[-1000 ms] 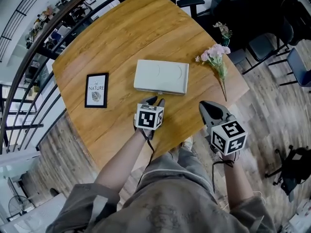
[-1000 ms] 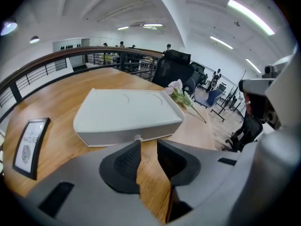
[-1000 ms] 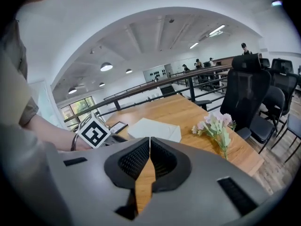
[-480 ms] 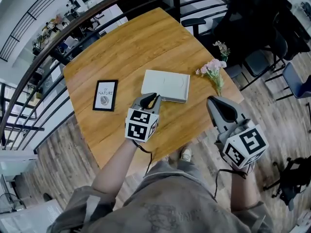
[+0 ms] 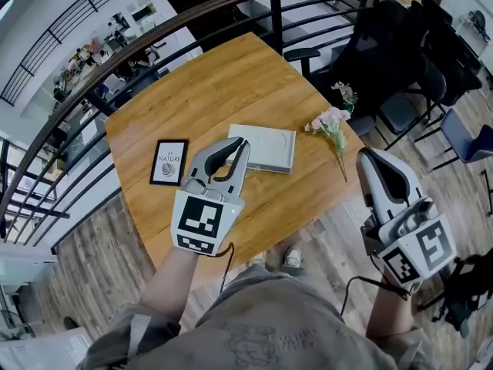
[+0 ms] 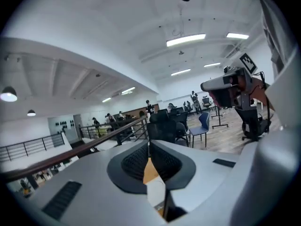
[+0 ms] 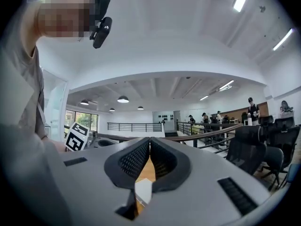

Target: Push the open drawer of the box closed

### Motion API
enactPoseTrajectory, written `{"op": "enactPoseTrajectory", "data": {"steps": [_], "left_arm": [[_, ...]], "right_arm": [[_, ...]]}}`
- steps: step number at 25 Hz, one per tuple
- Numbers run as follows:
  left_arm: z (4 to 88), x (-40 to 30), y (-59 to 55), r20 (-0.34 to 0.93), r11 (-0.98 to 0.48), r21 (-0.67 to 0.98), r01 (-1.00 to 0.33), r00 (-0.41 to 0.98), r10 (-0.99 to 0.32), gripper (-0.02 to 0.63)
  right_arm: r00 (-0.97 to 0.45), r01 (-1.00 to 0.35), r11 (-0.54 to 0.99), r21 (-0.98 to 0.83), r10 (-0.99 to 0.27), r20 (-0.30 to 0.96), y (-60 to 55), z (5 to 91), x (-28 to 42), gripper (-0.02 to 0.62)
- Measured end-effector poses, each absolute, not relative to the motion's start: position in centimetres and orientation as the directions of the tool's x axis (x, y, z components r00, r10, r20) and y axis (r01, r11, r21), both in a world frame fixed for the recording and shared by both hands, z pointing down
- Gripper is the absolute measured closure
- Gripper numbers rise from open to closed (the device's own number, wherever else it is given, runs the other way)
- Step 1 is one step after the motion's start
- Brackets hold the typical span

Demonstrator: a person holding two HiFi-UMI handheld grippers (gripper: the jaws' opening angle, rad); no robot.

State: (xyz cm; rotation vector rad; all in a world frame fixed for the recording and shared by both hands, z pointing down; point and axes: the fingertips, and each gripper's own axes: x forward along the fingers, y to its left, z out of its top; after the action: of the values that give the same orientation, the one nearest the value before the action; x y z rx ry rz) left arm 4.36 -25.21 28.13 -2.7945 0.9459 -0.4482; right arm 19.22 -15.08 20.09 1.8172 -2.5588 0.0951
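The flat white box (image 5: 262, 146) lies on the round wooden table (image 5: 208, 83), and no drawer stands out from it in the head view. My left gripper (image 5: 239, 143) is held high above the table's near side, its tips overlapping the box's left end in the picture. Its jaws are closing and nothing is between them; the left gripper (image 6: 149, 145) shows its pads meeting in its own view. My right gripper (image 5: 368, 154) is raised off the table's right edge, over the floor. The right gripper (image 7: 150, 140) also has its pads together and holds nothing.
A black-framed picture (image 5: 169, 162) lies left of the box. A bunch of pink flowers (image 5: 330, 124) lies at the table's right edge. A dark railing (image 5: 154, 41) curves behind the table. Office chairs (image 5: 400, 106) stand at the right.
Both grippers have risen away from the table and toward the camera. The left gripper's jaws, spread a second ago near the box's front, have come together.
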Motion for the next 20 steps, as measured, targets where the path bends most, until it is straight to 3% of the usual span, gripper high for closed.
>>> {"op": "enactPoseTrajectory", "data": {"steps": [8,13,20], "left_arm": [[19.4,3.7,-21.9,0.03,-0.754,-0.28,-0.594,0.78,-0.626,0.58],[18.9,2.8,-20.4,0.02,-0.735,-0.309,-0.604,0.768,-0.64,0.58],[20.9,2.7,-19.4,0.057,-0.746,-0.292,-0.599,0.767,-0.639,0.581]], "right_arm": [[-0.321,-0.947,0.322,0.0,-0.946,-0.048,-12.9,17.3,18.9,0.563],[-0.331,-0.944,0.33,0.024,-0.939,-0.09,-11.8,17.0,17.9,0.563],[-0.35,-0.937,0.349,0.026,-0.935,-0.052,-10.6,19.1,17.3,0.563]]}}
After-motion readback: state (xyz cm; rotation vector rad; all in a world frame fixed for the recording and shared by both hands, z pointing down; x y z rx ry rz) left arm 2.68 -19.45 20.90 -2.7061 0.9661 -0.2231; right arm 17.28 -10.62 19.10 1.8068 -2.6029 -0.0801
